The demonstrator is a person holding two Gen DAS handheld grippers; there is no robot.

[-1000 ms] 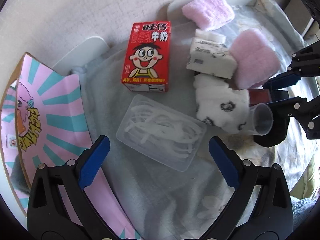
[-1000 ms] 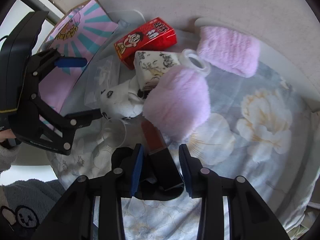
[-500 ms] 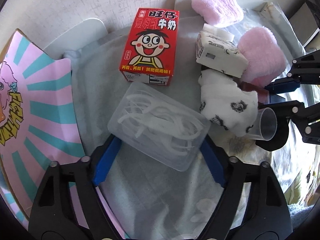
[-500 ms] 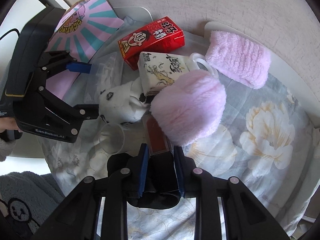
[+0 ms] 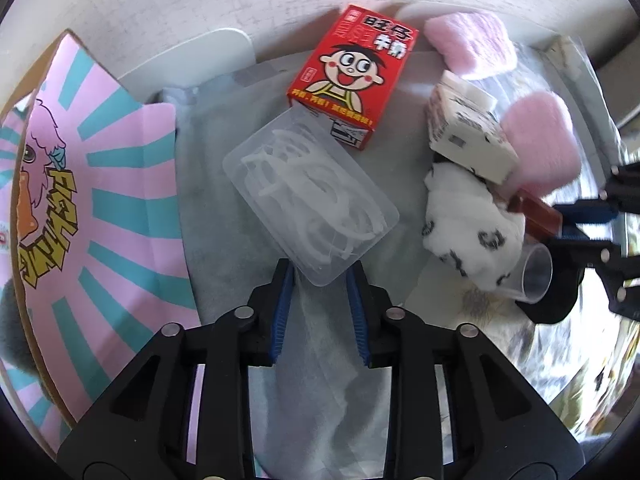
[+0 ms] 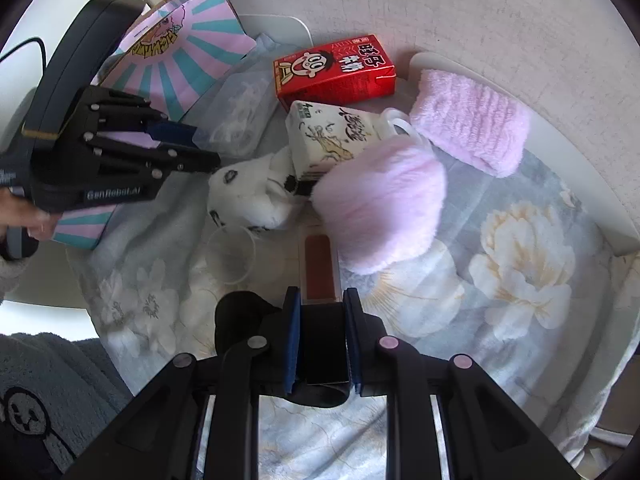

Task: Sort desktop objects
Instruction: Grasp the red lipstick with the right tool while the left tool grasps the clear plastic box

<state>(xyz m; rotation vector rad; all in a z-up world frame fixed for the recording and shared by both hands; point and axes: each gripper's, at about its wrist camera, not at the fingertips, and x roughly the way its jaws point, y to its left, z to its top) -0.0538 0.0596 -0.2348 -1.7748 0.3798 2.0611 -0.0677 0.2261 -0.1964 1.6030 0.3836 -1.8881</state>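
Grip status: left hand-held gripper (image 5: 320, 280) pinched on near corner of clear floss-pick box (image 5: 310, 204), mid floral cloth (image 6: 520, 272) beside red milk carton (image 5: 352, 84). Right hand-held gripper (image 6: 320, 320) closing, pads already on black cap of lip gloss tube (image 6: 320, 276), near front edge under pink puff (image 6: 380, 204). Risks: corner-only hold, so box may pivot or slip; tube pull may drag puff and clear cup (image 6: 232, 254).

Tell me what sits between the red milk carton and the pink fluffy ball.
In the right wrist view, a white printed carton lies between the red milk carton and the pink fluffy ball, its far end against the ball.
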